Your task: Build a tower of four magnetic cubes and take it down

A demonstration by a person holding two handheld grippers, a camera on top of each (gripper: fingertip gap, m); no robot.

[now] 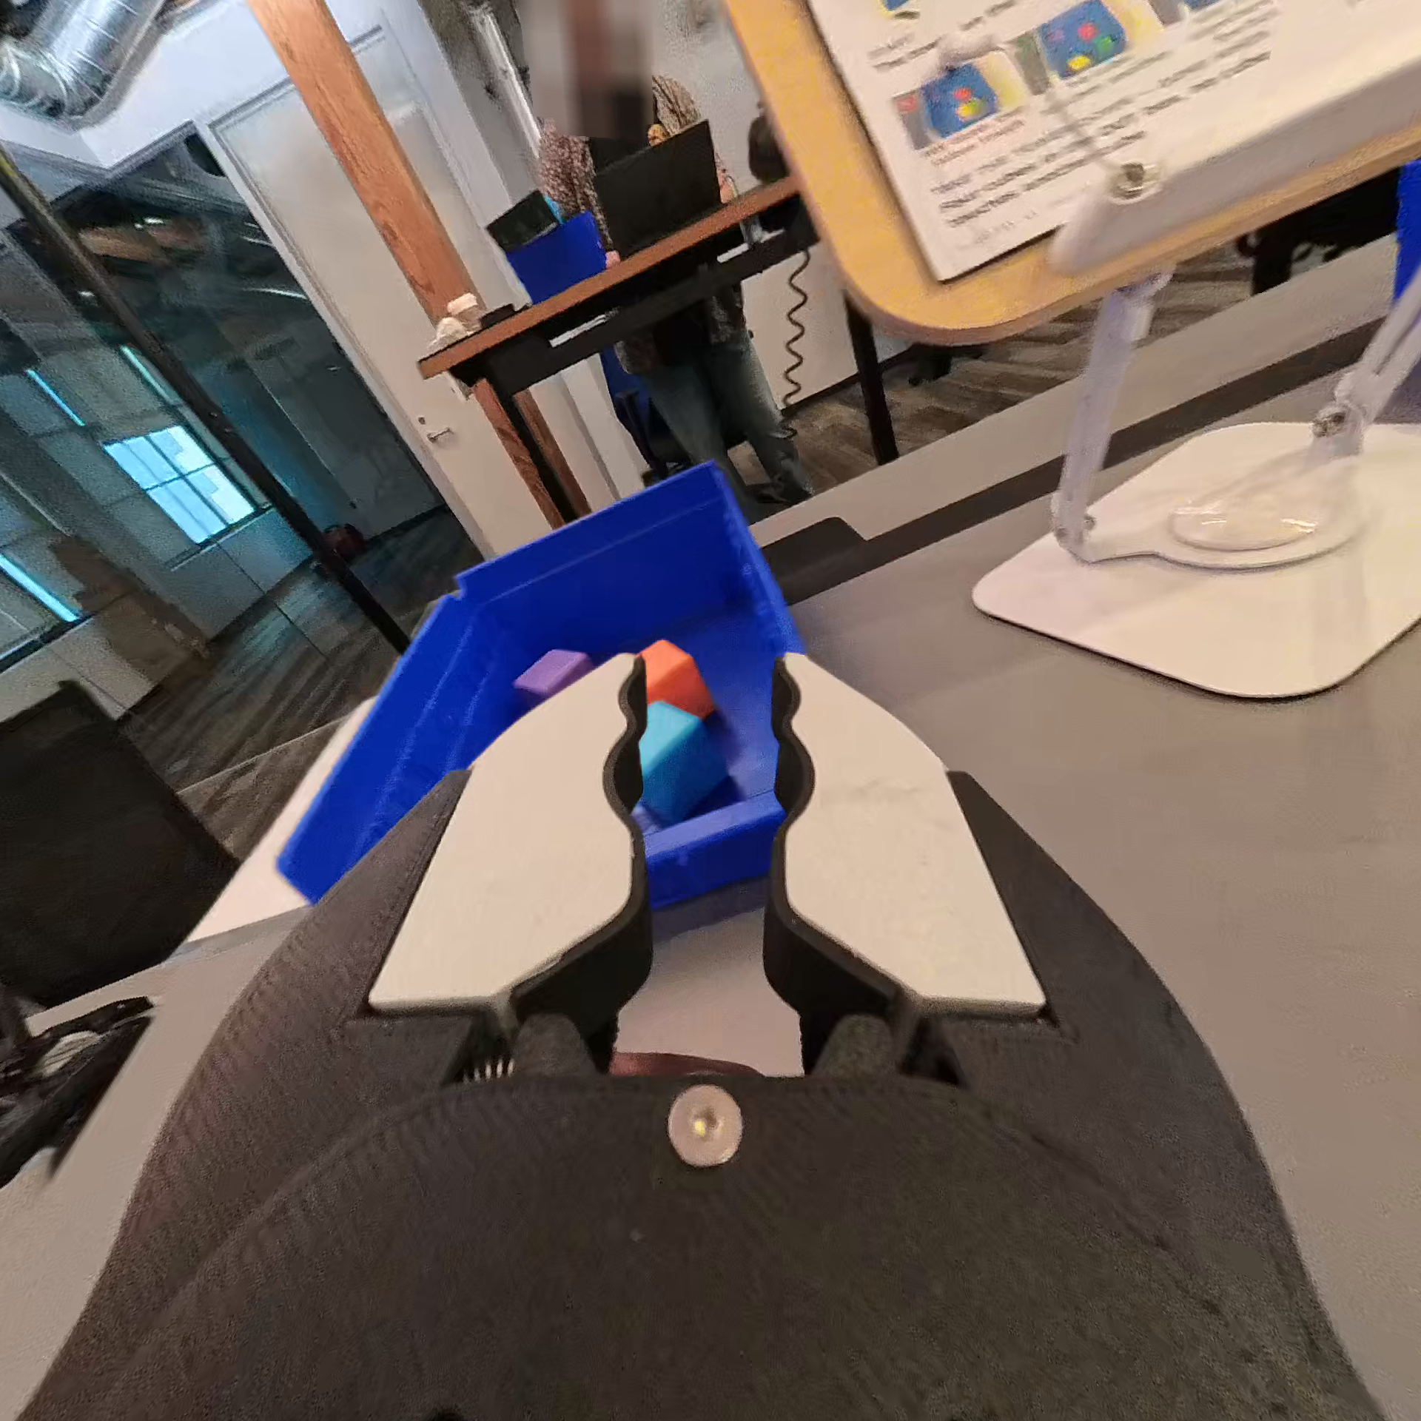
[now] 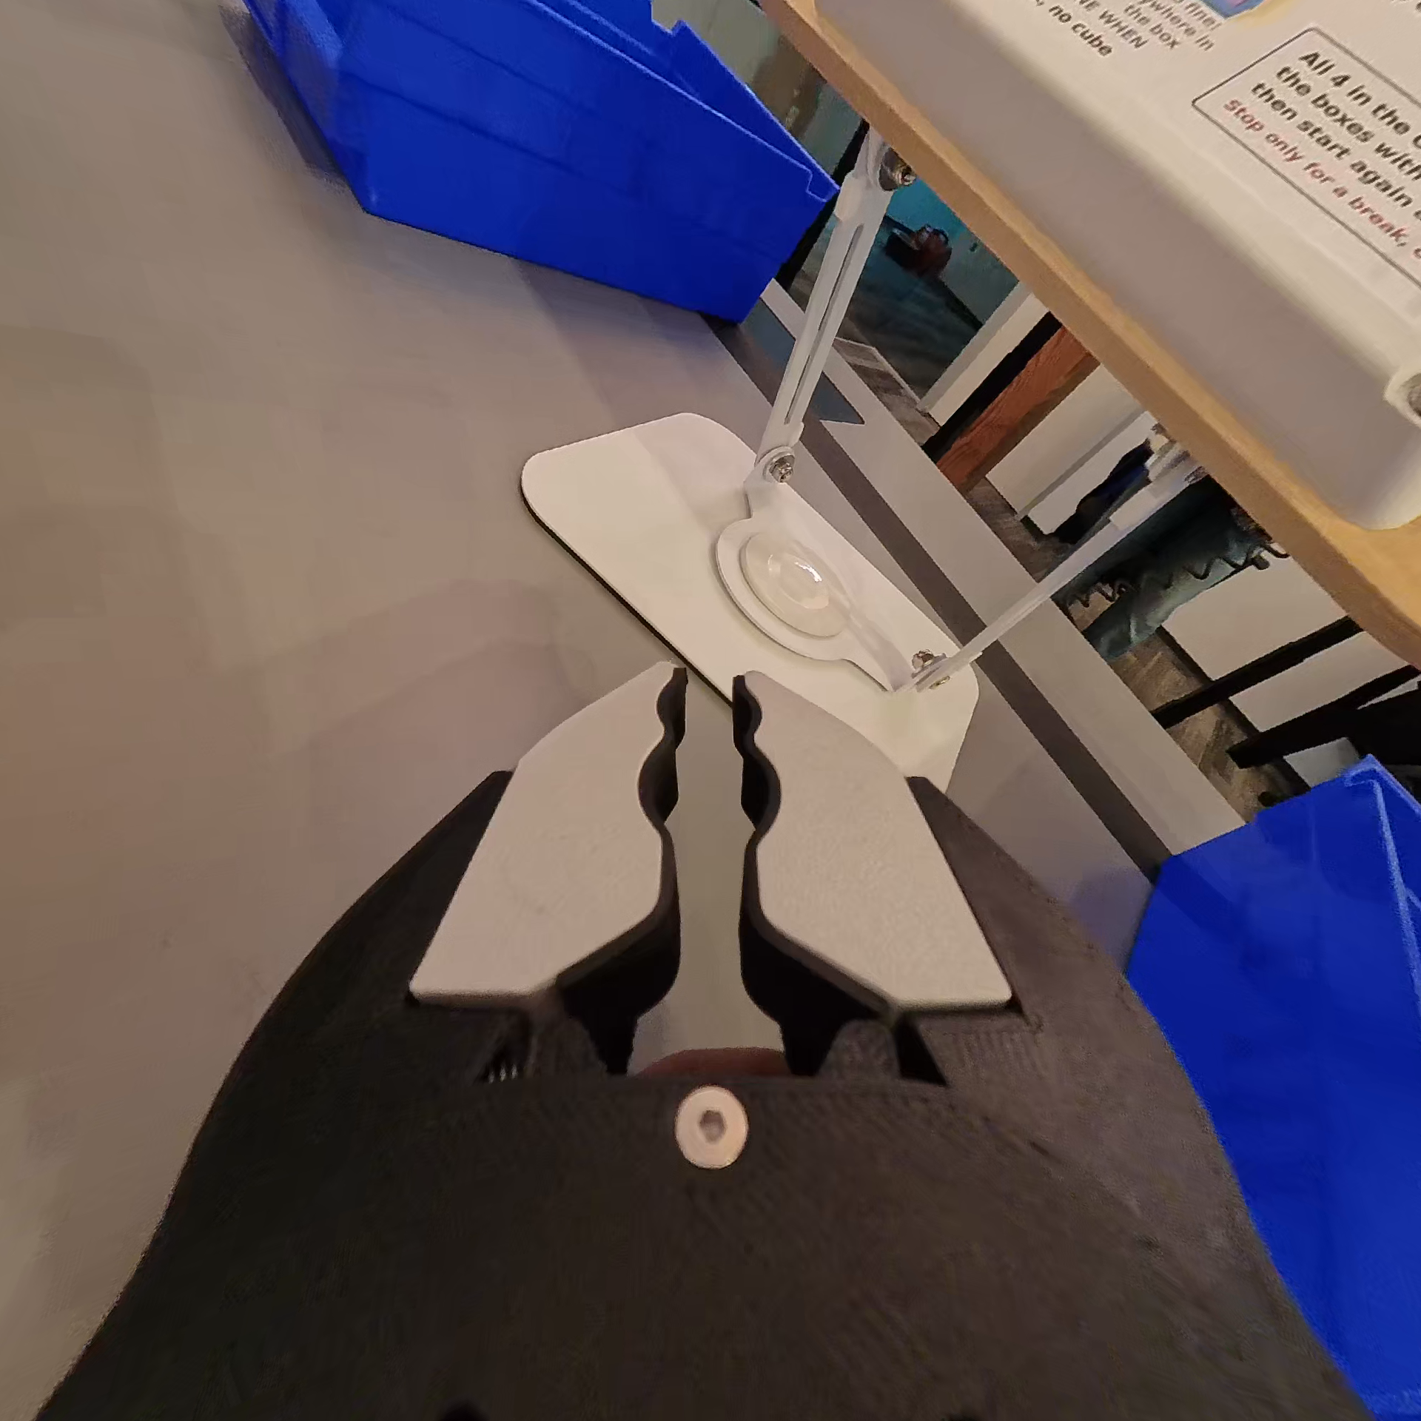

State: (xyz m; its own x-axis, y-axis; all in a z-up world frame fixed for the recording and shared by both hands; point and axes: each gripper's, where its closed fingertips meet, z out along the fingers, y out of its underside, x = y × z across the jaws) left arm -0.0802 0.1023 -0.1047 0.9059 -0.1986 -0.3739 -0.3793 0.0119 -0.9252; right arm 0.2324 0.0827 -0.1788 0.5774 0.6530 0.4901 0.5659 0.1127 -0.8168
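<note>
the left claw (image 1: 703,692) hangs above the near wall of a blue bin (image 1: 538,692) that sits at the edge of the grey tabletop (image 1: 1153,846), its jaws moderately apart and holding nothing, lined up so that the gap frames the cubes inside. in that bin a light blue cube (image 1: 680,761) lies tilted against the near wall, an orange cube (image 1: 677,677) rests touching it on its far side, and a purple cube (image 1: 554,670) lies a little apart to the left; a fourth cube is not visible, perhaps hidden behind a finger. the cubes probably cling together because of their magnets, which would explain the tilted pair. the right claw (image 2: 707,688) points down at bare tabletop (image 2: 269,461) just short of the white base plate (image 2: 638,500) of a stand, whose thin arms carry a wooden board with a printed sheet (image 2: 1230,192) overhead. its jaws stand narrow, with a slim gap and nothing between them, likely parked out of the way while the left side works. two more blue bins show in the right wrist view, one far left (image 2: 538,138) and one at the right edge (image 2: 1292,1000); their contents are not visible. no tower stands on the tabletop, so building seems not yet begun, and reaching into the bin looks like the step in hand.
</note>
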